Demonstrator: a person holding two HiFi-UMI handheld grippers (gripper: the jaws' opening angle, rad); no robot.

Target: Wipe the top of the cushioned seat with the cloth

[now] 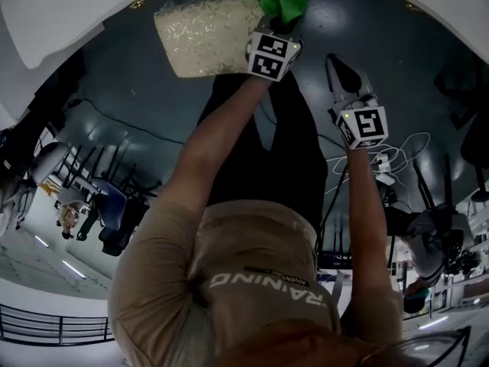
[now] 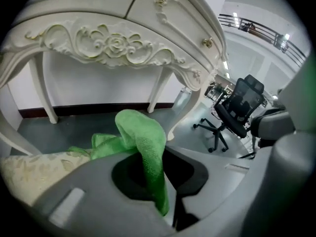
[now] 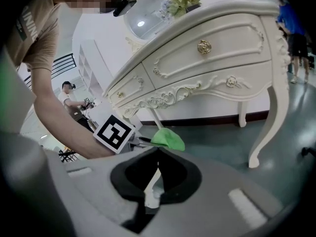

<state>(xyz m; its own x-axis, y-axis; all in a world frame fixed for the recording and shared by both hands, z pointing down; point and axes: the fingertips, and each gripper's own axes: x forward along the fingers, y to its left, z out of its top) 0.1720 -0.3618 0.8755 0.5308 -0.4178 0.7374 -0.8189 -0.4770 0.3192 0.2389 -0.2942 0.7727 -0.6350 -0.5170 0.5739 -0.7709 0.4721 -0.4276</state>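
Left tool was clamped shut on the green cloth, which was bunched just ahead of its tips. Cushioned seat lay below and to the left of that tool, with the cloth touching its near corner. Right tool was closed on nothing and held apart, to the right of the left tool. Wiping was judged barely started. Cloth should be pressed flat and dragged leftward in overlapping strokes, with the white desk legs beyond the tool avoided.

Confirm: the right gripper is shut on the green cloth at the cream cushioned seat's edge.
Wrong gripper: the left gripper is shut on the green fabric cloth at the edge of the cream patterned cushioned seat, as the left gripper view shows.
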